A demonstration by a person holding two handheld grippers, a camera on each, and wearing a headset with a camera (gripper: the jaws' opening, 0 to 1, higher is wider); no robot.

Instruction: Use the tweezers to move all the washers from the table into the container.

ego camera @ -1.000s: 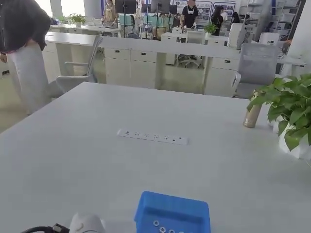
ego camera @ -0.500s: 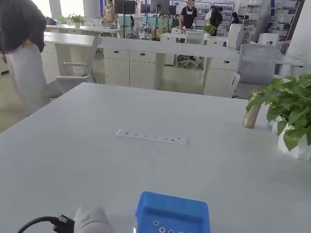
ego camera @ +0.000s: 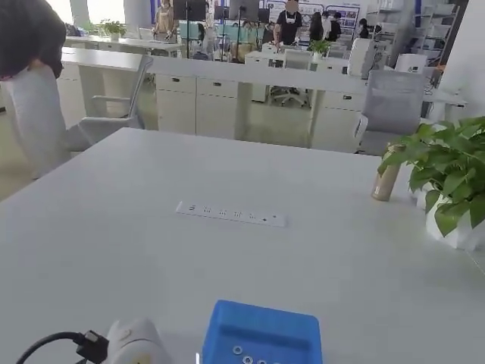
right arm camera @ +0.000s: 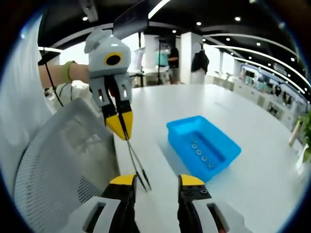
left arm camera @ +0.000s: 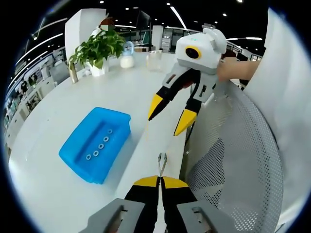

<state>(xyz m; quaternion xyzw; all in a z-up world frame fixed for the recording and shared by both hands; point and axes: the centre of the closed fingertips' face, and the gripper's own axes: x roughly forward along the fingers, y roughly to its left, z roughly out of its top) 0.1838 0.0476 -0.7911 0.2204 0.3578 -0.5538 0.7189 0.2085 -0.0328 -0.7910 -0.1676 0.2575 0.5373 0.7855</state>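
Note:
The blue container (ego camera: 261, 327) stands at the table's near edge with several washers (ego camera: 248, 353) in it. Left of it pokes up a gripper's white housing (ego camera: 133, 343) with a black cable. My left gripper (left arm camera: 161, 181) is shut on thin metal tweezers (left arm camera: 161, 162), which point out past its yellow tips. Facing it, my right gripper (left arm camera: 167, 121) hangs open with nothing in it. In the right gripper view the left gripper (right arm camera: 120, 127) holds the tweezers (right arm camera: 134, 160) pointing down toward the open right gripper (right arm camera: 158, 180). The container (right arm camera: 228, 145) and its washers (right arm camera: 200, 151) lie beyond.
A white power strip (ego camera: 231, 214) lies mid-table. A bronze bottle (ego camera: 385, 182) and a potted plant (ego camera: 447, 167) stand at the right. A mesh chair back (left arm camera: 228, 160) is close beside the grippers. A person (ego camera: 30, 83) stands at the far left.
The head camera has drifted a little, so the container sits slightly lower. More of the gripper housing's cable shows at the bottom left. Nothing on the table has moved.

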